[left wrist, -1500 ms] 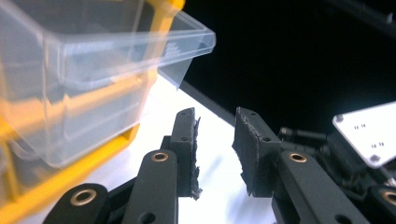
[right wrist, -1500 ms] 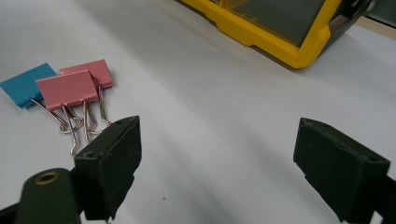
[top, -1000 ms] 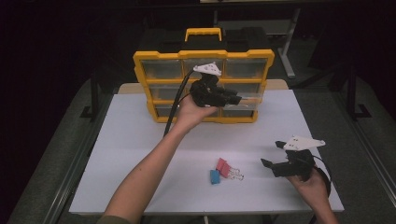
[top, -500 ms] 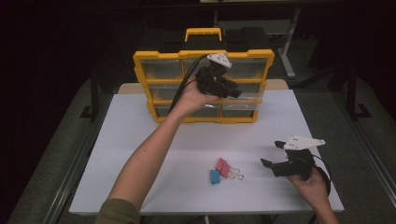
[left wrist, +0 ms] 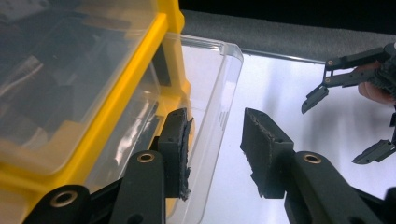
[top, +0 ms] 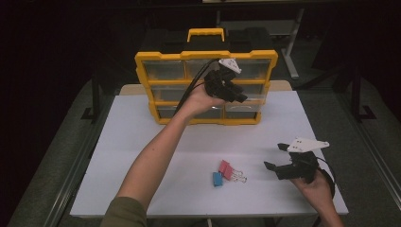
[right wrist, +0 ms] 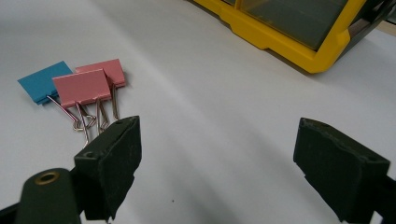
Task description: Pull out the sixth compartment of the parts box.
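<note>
A yellow organizer [top: 205,56] with clear drawers stands upright at the back of the white table [top: 142,142]. My left gripper [top: 238,96] is at its middle row, where one clear drawer [left wrist: 205,70] juts out of the yellow frame [left wrist: 116,107]. The drawer's front wall stands between the jaws of my left gripper [left wrist: 215,154]. They have just been opening, and the right pad [left wrist: 261,149] is clear of the plastic. Two pink binder clips [top: 227,169] and a blue one [top: 217,178] lie near the front. My right gripper [top: 275,156] rests open to their right.
In the right gripper view the pink clips [right wrist: 86,86] and the blue clip [right wrist: 42,79] lie left of my open right gripper [right wrist: 219,163], with the organizer's bottom corner [right wrist: 289,46] beyond. A metal stand [top: 293,42] rises behind the table.
My left hand has shifted a little right and up along the organizer's front. The right hand and the clips have stayed in place.
</note>
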